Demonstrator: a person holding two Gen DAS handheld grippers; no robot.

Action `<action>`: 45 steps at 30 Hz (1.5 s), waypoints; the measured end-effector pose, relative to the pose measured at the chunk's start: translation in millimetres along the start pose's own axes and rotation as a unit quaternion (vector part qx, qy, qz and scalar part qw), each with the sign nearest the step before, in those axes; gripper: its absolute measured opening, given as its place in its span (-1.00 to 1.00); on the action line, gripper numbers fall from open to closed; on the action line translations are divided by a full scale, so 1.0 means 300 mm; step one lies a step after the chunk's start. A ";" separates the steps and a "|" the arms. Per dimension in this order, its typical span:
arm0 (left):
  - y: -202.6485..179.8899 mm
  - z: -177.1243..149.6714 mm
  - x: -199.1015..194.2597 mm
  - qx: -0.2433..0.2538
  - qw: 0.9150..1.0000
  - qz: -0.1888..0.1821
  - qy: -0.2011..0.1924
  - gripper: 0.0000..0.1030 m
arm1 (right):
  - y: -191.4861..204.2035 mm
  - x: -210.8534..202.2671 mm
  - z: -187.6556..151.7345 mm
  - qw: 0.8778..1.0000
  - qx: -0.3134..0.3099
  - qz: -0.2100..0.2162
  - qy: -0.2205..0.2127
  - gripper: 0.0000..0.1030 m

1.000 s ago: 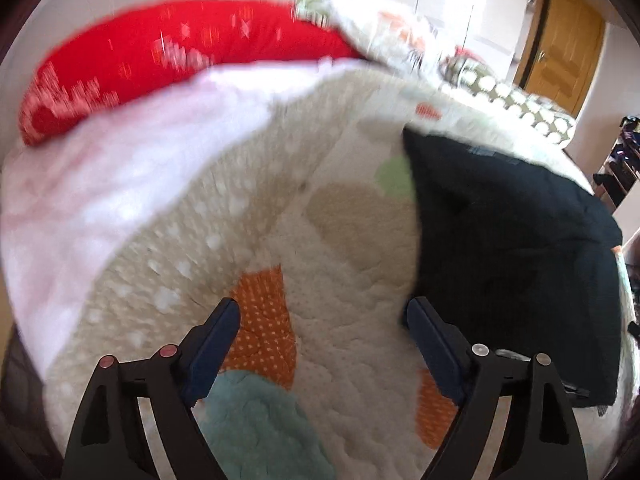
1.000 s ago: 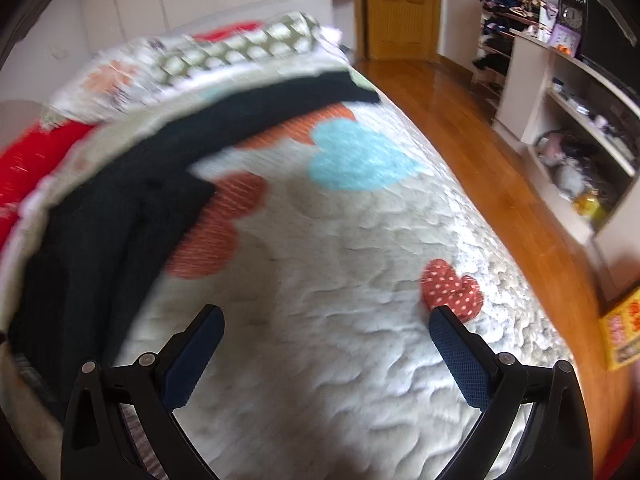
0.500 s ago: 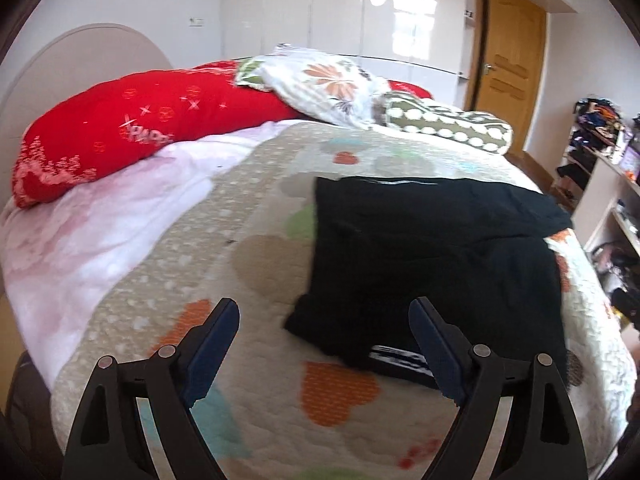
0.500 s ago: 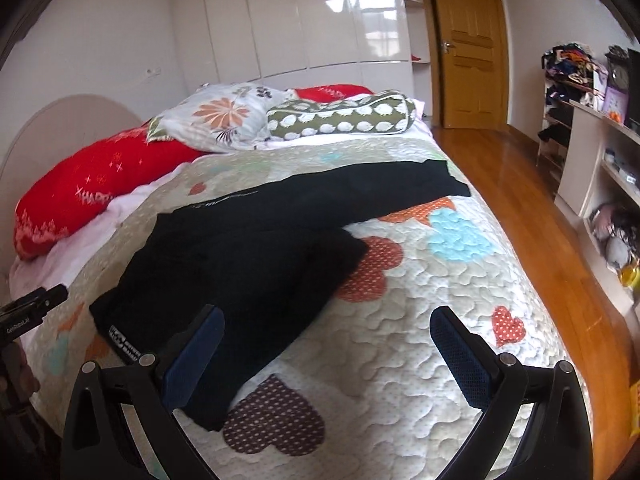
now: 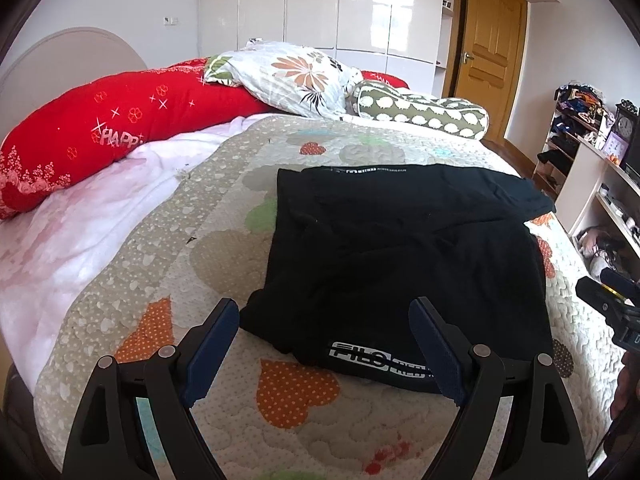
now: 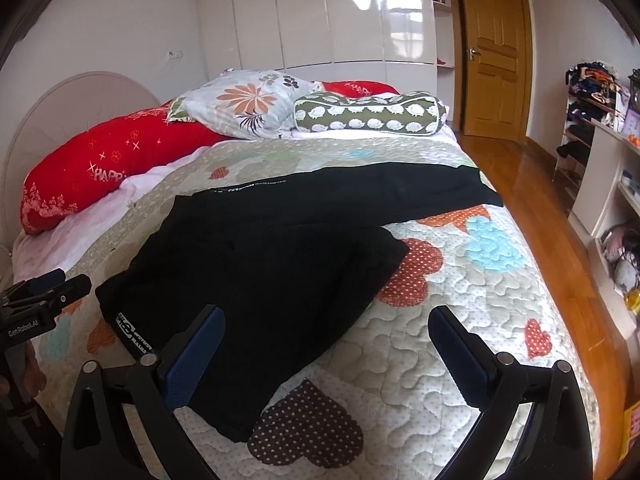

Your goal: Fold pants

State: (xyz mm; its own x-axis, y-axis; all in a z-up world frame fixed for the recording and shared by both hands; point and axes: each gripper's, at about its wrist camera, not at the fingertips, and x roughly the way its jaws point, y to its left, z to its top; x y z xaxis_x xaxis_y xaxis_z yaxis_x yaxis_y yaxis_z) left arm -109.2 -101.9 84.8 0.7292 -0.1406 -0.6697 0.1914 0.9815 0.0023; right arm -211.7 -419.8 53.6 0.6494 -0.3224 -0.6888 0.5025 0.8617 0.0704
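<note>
Black pants [image 5: 400,248] lie on the heart-patterned quilt [image 5: 224,240], the near leg folded back on itself, the far leg stretched out to the right; they also show in the right wrist view [image 6: 280,264]. White lettering marks the near hem [image 5: 372,358] and the far waistband. My left gripper [image 5: 324,352] is open and empty, held back above the quilt before the near hem. My right gripper [image 6: 326,354] is open and empty, held back above the folded leg's edge. The left gripper also shows in the right wrist view [image 6: 36,304].
A red bolster [image 5: 112,128], a floral pillow [image 5: 296,76] and a green roll pillow [image 5: 424,114] lie at the bed's head. A pink blanket [image 5: 80,220] covers the left side. Wooden floor [image 6: 560,216], shelves [image 6: 600,160] and a door [image 6: 496,52] are on the right.
Both grippers have pulled back and up from close over the quilt, so the whole bed and pants have come into view. Both stayed open and empty.
</note>
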 end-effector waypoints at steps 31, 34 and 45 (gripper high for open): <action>0.087 -0.007 0.236 -0.075 0.995 0.001 0.069 0.69 | -0.256 0.337 0.076 0.990 0.112 0.061 0.057 -0.95; 0.097 -0.002 0.217 -0.082 0.995 -0.008 0.061 0.69 | -0.275 0.207 0.076 0.992 0.113 0.060 0.022 -0.95; 0.122 -0.022 0.244 -0.114 0.989 -0.031 0.090 0.69 | -0.549 -0.126 -0.146 0.983 0.170 -0.065 0.022 -0.95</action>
State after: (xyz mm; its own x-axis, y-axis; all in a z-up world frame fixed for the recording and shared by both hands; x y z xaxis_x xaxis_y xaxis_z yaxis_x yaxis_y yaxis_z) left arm -53.1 -75.3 31.1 0.5880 -0.1969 -0.7845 0.0641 0.9782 -0.1975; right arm -344.1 -532.5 36.4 0.5457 -0.3973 -0.7378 0.7461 0.6312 0.2119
